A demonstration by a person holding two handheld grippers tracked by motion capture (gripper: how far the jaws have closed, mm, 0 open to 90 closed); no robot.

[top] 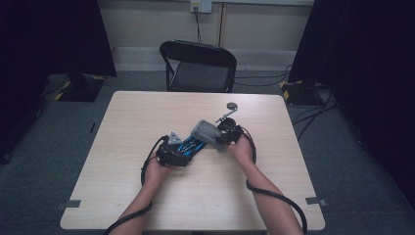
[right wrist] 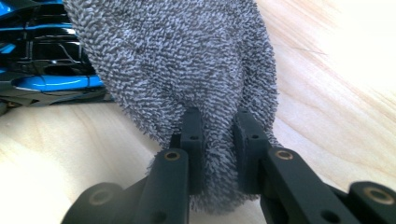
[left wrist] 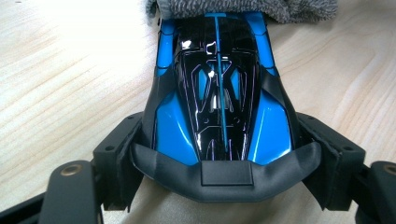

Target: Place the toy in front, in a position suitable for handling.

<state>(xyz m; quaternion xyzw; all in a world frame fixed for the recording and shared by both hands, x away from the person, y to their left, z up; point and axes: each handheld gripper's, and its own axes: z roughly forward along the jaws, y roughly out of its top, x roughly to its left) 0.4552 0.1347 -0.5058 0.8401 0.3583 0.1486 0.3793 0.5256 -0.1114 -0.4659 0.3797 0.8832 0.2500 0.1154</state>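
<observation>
Our left claw (left wrist: 219, 182) clamps the glossy blue-and-black toy car (left wrist: 219, 102); our right claw (right wrist: 218, 154) pinches the grey terry cloth (right wrist: 177, 65) over its far-right end.

Hidden and cropped parts around the toy car (left wrist: 219, 93)

Nose of the car buried under the grey cloth (left wrist: 243, 9) in the left gripper view, with the cloth itself cropped by the top edge; wheels unseen (masked by the body and jaw pads). Far left of the car cropped in the right gripper view. Small round-headed object (top: 230, 108) on the table (top: 147, 117) too tiny to identify.
</observation>
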